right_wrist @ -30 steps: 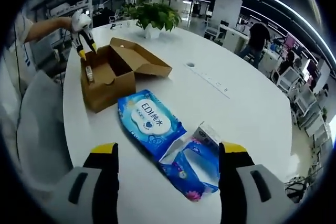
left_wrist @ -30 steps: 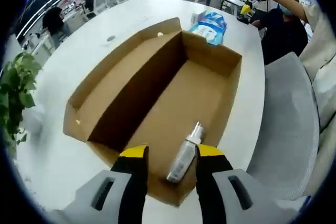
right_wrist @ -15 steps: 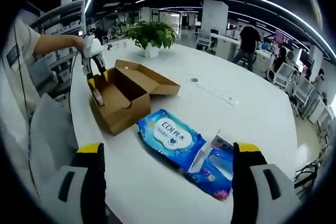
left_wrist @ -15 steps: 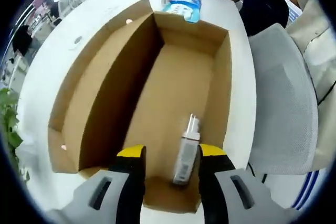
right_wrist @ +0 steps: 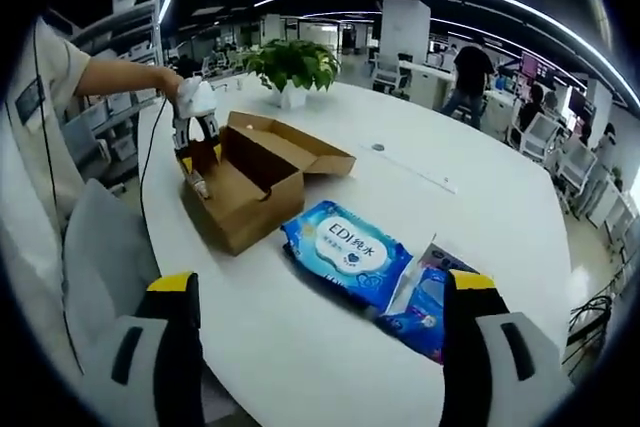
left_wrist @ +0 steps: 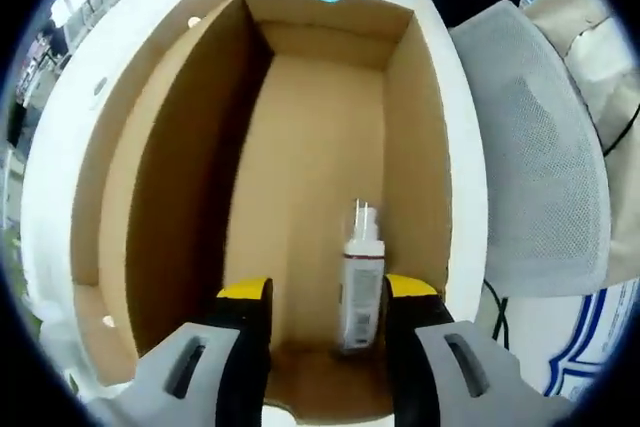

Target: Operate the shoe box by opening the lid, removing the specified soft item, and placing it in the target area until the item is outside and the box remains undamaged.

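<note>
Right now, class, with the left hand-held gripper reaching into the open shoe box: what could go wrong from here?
1. The small white bottle lies close to the box's right wall; the left hand-held gripper, jaws open, may scrape or crease that cardboard wall.
2. The bottle looks smooth and rounded, so it may slip out as the jaws close.
3. The shoe box sits near the table edge, so a push could slide it off.

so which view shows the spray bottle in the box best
The left gripper view: the spray bottle lies on the floor of the open shoe box, close up between the fingers. In the right gripper view it is a small shape at the far end of the box, label unreadable.
</note>
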`<state>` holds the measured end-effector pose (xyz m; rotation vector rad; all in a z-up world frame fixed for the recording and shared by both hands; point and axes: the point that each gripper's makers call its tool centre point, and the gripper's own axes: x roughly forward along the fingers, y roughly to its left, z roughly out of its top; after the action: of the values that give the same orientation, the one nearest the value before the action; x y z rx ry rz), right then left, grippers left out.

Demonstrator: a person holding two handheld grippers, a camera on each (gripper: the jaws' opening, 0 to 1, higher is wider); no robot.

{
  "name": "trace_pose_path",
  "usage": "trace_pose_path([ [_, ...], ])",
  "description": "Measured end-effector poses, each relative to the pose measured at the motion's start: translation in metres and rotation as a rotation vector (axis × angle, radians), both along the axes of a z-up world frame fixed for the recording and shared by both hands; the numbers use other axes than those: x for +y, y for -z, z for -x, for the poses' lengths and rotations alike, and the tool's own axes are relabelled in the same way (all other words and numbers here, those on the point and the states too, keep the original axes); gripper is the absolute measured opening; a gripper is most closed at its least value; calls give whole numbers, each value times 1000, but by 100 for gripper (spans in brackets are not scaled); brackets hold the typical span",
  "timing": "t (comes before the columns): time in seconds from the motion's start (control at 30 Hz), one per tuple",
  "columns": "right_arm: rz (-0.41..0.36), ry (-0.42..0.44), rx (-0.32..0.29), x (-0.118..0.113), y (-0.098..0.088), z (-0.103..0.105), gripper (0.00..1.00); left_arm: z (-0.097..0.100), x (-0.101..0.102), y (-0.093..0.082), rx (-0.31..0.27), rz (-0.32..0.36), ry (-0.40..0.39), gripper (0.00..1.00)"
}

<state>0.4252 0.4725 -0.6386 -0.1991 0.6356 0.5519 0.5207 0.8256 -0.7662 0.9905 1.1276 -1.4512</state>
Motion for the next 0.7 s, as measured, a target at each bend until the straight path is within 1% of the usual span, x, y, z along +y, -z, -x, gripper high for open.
trace_pose_path([
  [0.27, -5, 23, 18, -4, 8, 5, 96, 8, -3, 9, 56, -11, 68, 44],
  [0.37, -1, 32, 19, -7, 8, 6, 96, 9, -4, 12, 64, -16, 85, 44],
  [0.57, 0, 47, 17, -10, 8, 6, 95, 7, -4, 18, 59, -24, 90, 45],
  [0.7, 0, 46, 18, -9, 9, 6, 94, 0, -3, 21, 30, -19, 83, 42],
])
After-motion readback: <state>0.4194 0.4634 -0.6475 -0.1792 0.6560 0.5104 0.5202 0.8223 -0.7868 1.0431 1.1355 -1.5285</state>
